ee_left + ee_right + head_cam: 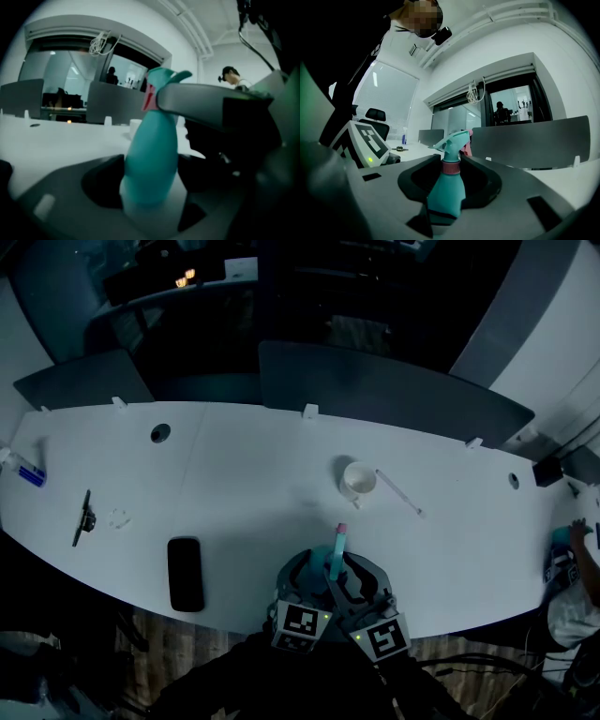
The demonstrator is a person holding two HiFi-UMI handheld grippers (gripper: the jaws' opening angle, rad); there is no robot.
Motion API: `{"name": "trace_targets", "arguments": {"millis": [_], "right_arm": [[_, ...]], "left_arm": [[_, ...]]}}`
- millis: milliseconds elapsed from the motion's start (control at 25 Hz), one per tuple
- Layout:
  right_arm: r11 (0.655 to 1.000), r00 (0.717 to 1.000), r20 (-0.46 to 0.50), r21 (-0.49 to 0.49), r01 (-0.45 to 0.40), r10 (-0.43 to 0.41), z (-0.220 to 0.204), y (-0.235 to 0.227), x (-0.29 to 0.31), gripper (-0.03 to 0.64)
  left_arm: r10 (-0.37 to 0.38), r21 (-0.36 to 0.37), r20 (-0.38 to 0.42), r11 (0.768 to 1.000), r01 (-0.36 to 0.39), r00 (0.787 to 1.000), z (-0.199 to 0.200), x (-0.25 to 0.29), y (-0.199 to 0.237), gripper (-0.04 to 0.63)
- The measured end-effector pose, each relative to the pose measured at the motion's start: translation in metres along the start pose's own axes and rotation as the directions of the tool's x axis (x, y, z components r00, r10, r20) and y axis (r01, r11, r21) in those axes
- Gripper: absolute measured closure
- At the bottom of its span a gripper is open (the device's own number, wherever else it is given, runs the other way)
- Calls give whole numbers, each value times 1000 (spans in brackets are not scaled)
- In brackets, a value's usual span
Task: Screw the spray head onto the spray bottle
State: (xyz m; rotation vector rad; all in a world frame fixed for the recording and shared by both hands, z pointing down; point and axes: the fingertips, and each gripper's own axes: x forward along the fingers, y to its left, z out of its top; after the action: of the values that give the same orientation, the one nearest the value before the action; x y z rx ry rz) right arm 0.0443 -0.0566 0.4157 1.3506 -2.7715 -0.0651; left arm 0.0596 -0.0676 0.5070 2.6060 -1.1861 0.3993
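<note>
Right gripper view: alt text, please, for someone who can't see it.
A teal spray bottle, spray head on top, stands gripped between the right tool's jaws. Behind are a white table and grey partition; a marker cube is at left.

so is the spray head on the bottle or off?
On. In the right gripper view the teal head sits on the pink collar atop the bottle. Whether it is screwed tight, cannot tell.

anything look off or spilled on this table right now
Nothing stands out. The teal spray bottle is upright, held between the left tool and the right tool, its teal spray head seated straight on the pink collar. No spill on the white table; a thin white stick lies loose beside the white cup.
</note>
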Motion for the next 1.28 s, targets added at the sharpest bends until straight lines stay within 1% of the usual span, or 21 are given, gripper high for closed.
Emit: {"name": "trace_targets", "arguments": {"millis": [80,160,240,320,360,400,440,480,520,600,680,720,800,880,960,1040,1080,1120,1160,1200,1280], "right_arm": [[1000,1000,-1,2,-1,1,0,0,-1,483],[1000,1000,-6,0,-14,14,-1,2,-1,483],[999,999,-7,11,-31,31,-2,1,-1,483],[999,999,-2,24,-42,42,-1,0,-1,483],[999,999,3,29,-42,42,-1,-1,-1,483],[999,999,7,32,-37,37,0,-2,-1,483],[999,1000,10,33,-29,29,0,-3,-2,483],[999,1000,11,32,-20,19,1,-3,-2,483],[1000,1000,12,29,-10,9,1,-3,-3,483],[1000,1000,13,18,4,-4,1,-2,-2,483],[1000,1000,8,21,9,-9,0,-1,-1,483],[1000,1000,7,25,9,-9,0,-1,-1,483],[1000,1000,10,19,2,-2,0,-1,0,483],[1000,1000,0,13,-11,11,-1,1,-1,483],[1000,1000,-1,16,-23,23,-1,1,-1,483],[999,999,7,23,-32,32,-1,-1,0,483],[999,999,10,29,-32,32,-1,-1,0,483],[999,999,12,31,-30,29,-1,-2,0,483],[999,1000,12,29,-26,26,-1,-3,0,483],[999,1000,11,24,-23,23,-1,-3,0,483],[1000,1000,9,13,-15,15,-1,-3,0,483]], "left_arm": [[-47,42,4,998,47,999,-1,1,-1,233],[-163,98,-4,982,162,987,-1,-3,1,205],[-302,122,-46,944,305,952,0,-6,2,192],[-425,133,-98,890,435,900,-1,-4,-3,196],[-460,149,-111,868,473,881,-1,-2,-6,213],[-471,167,-112,859,484,875,-1,-2,-8,238],[-458,176,-99,866,469,883,0,-2,-9,241],[-421,170,-74,888,428,904,1,-2,-9,242],[-361,151,-41,920,363,932,1,-1,-8,242],[-181,108,8,978,180,983,0,0,-5,242],[-11,102,5,995,10,1000,-2,1,-2,244],[22,116,-11,993,-21,1000,-3,1,-2,242],[-32,145,-34,989,37,999,-5,0,-2,241],[-157,159,-42,974,162,987,-6,-5,2,204],[-299,161,-64,939,305,952,-3,-6,4,182],[-426,159,-108,884,439,898,-4,-2,0,178],[-468,163,-123,860,483,875,-5,0,-4,193],[-489,170,-125,847,505,863,-6,1,-6,218],[-486,175,-115,848,500,866,-6,2,-8,230],[-460,174,-94,866,469,883,-5,2,-7,232],[-340,142,-30,929,341,940,-2,2,-4,233]]}}
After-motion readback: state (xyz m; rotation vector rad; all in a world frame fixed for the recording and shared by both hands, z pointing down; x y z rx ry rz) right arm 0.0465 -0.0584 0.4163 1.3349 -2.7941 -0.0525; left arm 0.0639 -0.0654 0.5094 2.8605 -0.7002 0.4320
